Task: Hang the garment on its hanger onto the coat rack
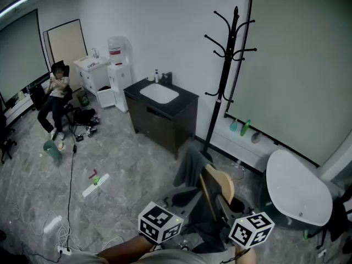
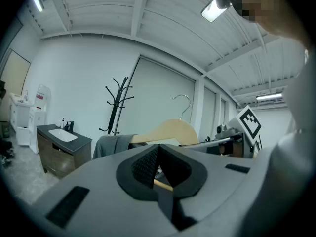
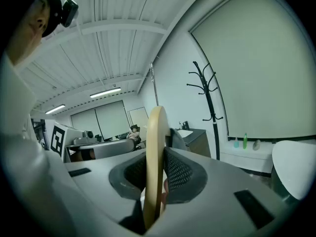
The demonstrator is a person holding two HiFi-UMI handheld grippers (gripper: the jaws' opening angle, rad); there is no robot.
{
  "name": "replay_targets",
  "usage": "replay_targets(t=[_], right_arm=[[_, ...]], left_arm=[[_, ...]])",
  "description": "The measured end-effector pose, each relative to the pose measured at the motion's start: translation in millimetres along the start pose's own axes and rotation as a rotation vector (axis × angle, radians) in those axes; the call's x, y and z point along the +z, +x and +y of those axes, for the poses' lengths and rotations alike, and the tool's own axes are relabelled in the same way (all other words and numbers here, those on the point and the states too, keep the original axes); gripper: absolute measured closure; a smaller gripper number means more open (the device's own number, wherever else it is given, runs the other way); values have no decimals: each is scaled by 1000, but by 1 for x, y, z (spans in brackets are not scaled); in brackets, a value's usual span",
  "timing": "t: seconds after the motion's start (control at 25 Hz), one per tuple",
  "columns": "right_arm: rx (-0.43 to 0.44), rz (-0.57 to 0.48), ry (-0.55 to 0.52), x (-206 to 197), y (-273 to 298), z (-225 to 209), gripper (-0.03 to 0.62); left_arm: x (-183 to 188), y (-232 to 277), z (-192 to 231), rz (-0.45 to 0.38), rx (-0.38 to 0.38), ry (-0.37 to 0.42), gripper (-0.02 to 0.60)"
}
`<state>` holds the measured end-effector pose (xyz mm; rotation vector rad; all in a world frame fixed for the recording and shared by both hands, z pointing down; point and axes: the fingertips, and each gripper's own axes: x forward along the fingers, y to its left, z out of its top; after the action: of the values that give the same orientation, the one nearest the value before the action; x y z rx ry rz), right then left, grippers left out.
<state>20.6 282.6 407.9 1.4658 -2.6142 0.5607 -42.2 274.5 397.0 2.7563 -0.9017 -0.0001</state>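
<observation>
The step in hand is the carrying: the hanger [image 1: 217, 181] with the garment [image 1: 190, 166] is held up in the air between both grippers, low in the head view, and the coat rack [image 1: 223, 81] stands well apart from it, near the wall beside the sink cabinet [image 1: 165, 117]. The right gripper [image 3: 155, 174] has its jaws closed on the wooden body of the hanger, which stands edge-on between the two pads. The left gripper [image 2: 157, 169] also has its jaws pressed together, and a thin wooden piece shows between them; it seems to be the lower bar of the hanger, but the view there is too tight to be sure. The grey garment hangs over the far end of the hanger, on the side toward the rack. The metal hook [image 2: 184, 111] points upward and is free, so nothing is hung yet. In my judgement, the next move calls for bringing the whole load forward to the rack and raising it until the hook is above one of the pegs. Both grips must stay firm meanwhile, because the garment can slip off if the hanger tilts. Then the hook needs to be turned toward the peg and lowered onto it.
</observation>
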Motion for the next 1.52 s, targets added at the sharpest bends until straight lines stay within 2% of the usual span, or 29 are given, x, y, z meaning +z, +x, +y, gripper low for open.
replay_targets(t=[0.88,1.52], right_arm=[[50,-19,16,16,-2,-6,531],[61,-46,-14,43,-18,-51,531]], left_arm=[[1,7,-13,-10,12,13,577],[-5,52,-41,-11,28,24,577]])
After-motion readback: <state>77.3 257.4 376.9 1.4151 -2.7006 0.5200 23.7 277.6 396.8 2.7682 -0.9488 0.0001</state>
